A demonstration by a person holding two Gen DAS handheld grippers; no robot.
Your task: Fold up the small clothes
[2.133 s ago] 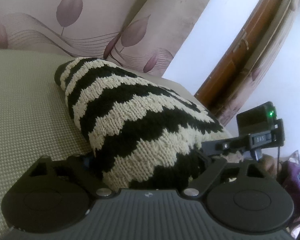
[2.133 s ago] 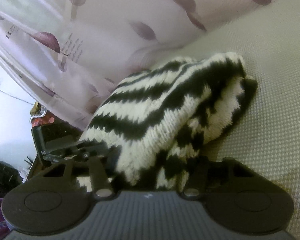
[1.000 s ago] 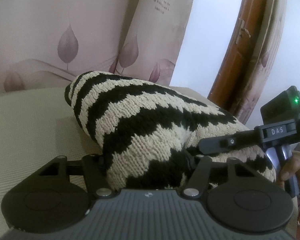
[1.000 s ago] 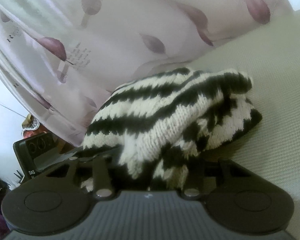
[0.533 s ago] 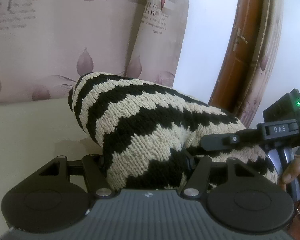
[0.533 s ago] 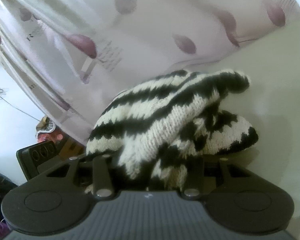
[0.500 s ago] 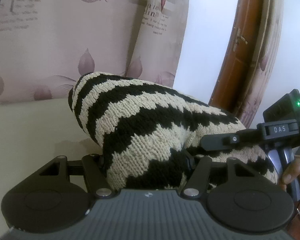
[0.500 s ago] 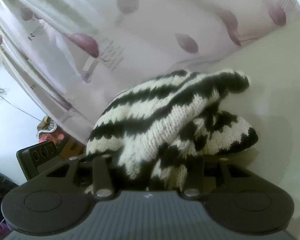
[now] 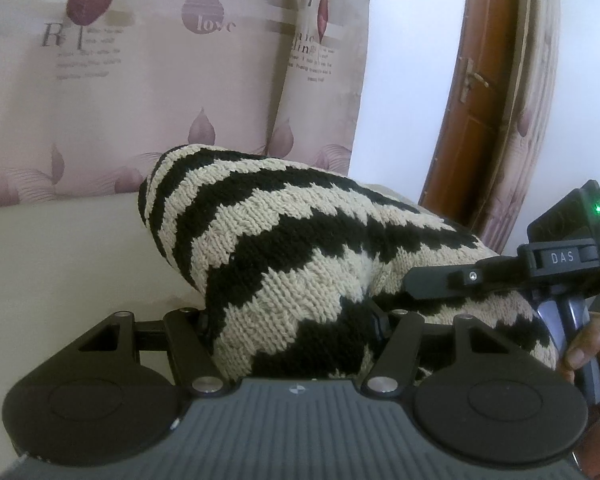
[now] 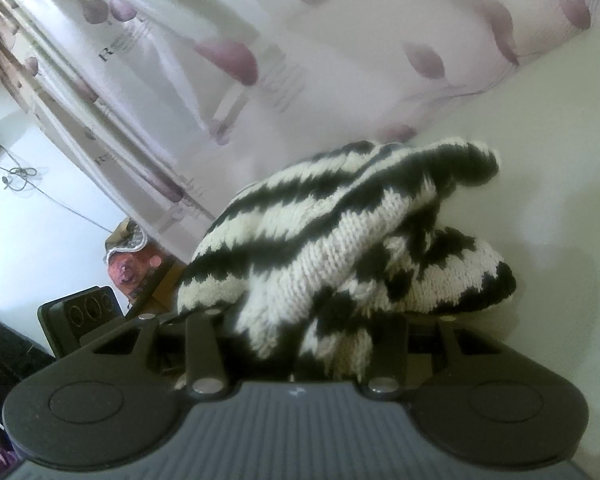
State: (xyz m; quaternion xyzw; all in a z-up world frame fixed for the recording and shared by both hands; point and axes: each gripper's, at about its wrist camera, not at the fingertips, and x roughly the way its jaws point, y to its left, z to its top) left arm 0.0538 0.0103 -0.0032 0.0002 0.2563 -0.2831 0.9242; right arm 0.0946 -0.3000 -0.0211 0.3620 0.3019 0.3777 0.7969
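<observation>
Moved: both grippers now tilt upward, curtain [image 9: 172, 92] filling more of each view
Left gripper [image 9: 292, 320]: clamped on knit garment [image 9: 300, 264]
Right gripper [image 10: 300, 332]: clamped on the bunched near edge, carrying the fold over the surface [image 9: 60, 264]

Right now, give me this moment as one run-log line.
step: fold in progress | left gripper: shut on knit | right gripper: shut on knit | knit: bunched, striped, lifted edge | behind: curtain

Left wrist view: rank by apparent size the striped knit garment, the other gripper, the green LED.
1. Striped knit garment, though closeness to the camera inflates it.
2. Right gripper.
3. Green LED, a dot.
</observation>
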